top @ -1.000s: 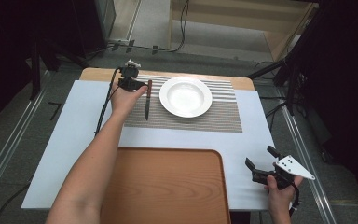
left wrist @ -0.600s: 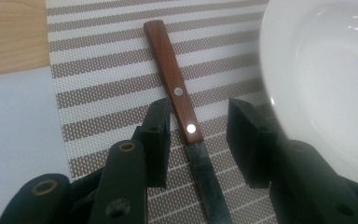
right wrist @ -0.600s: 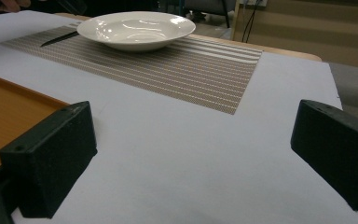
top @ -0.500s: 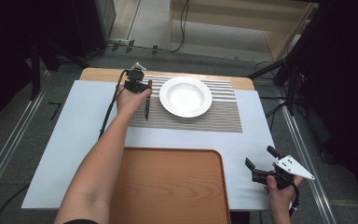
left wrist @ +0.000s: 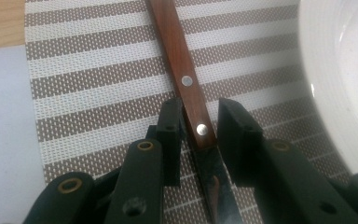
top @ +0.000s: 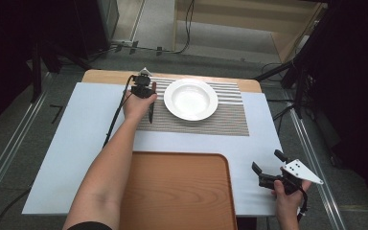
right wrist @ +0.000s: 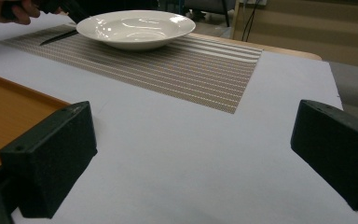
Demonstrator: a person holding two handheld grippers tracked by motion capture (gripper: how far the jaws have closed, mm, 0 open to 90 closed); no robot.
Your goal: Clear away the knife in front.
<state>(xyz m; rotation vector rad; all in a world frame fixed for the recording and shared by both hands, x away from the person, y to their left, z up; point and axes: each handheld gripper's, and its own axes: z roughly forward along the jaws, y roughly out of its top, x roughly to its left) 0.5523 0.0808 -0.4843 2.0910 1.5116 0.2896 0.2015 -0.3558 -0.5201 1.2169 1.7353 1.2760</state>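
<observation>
From the wooden tray at six o'clock, the striped placemat lies toward twelve, bearing the white plate. At the plate's nine o'clock lies the knife. The left gripper has crept farther up the mat this past second; its jaws straddle the handle, slightly parted. I'd say it is letting go. The right gripper, at four o'clock, gapes wide, empty.

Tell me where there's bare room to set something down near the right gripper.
Bare table lies between the striped placemat, the wooden tray and the right gripper, whose fingers are spread wide. The tray is bare too. It is crowded left of the plate, where the left gripper brackets the knife.
</observation>
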